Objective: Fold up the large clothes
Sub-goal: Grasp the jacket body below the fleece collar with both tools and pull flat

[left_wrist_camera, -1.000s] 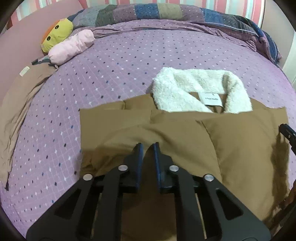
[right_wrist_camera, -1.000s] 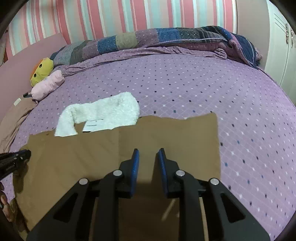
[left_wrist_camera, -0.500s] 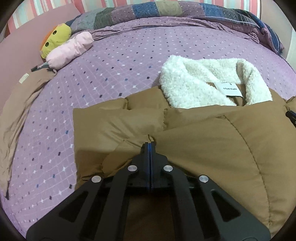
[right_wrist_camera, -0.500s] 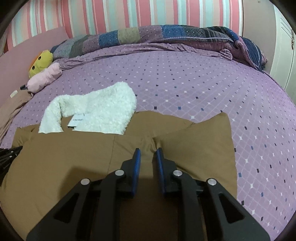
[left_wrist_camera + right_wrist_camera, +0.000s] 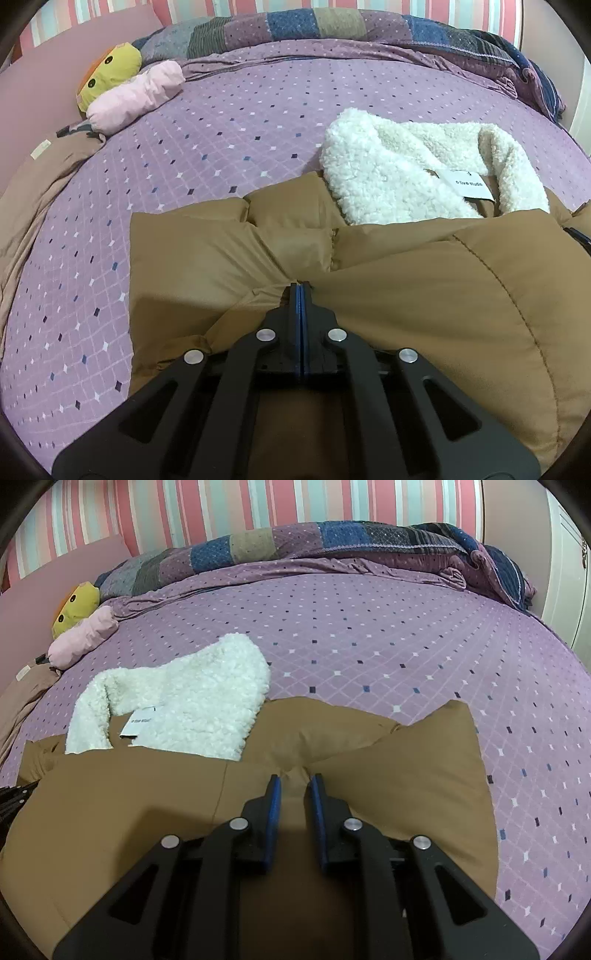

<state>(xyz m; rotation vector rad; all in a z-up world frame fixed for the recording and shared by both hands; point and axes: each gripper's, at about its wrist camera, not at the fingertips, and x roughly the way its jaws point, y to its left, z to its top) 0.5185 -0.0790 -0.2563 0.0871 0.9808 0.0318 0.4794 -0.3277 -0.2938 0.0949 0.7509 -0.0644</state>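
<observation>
A brown padded jacket (image 5: 424,295) with a white fleece collar (image 5: 399,173) lies on the purple bed; it also shows in the right wrist view (image 5: 110,805), with its collar (image 5: 192,712). My left gripper (image 5: 300,286) is shut on a bunched fold of the jacket's brown cloth. My right gripper (image 5: 294,781) has its jaws narrowly apart around a raised pinch of brown cloth, not fully closed. A white label (image 5: 467,182) sits inside the collar.
A yellow plush toy (image 5: 110,70) and a pink roll (image 5: 136,96) lie at the bed's far left. A tan garment (image 5: 33,192) lies along the left edge. A patchwork quilt (image 5: 332,539) is bunched along the far side by the striped wall.
My left gripper has closed on the jacket's cloth and pulled it up. My right gripper has narrowed around the cloth. Both have moved forward toward the collar, bunching the jacket.
</observation>
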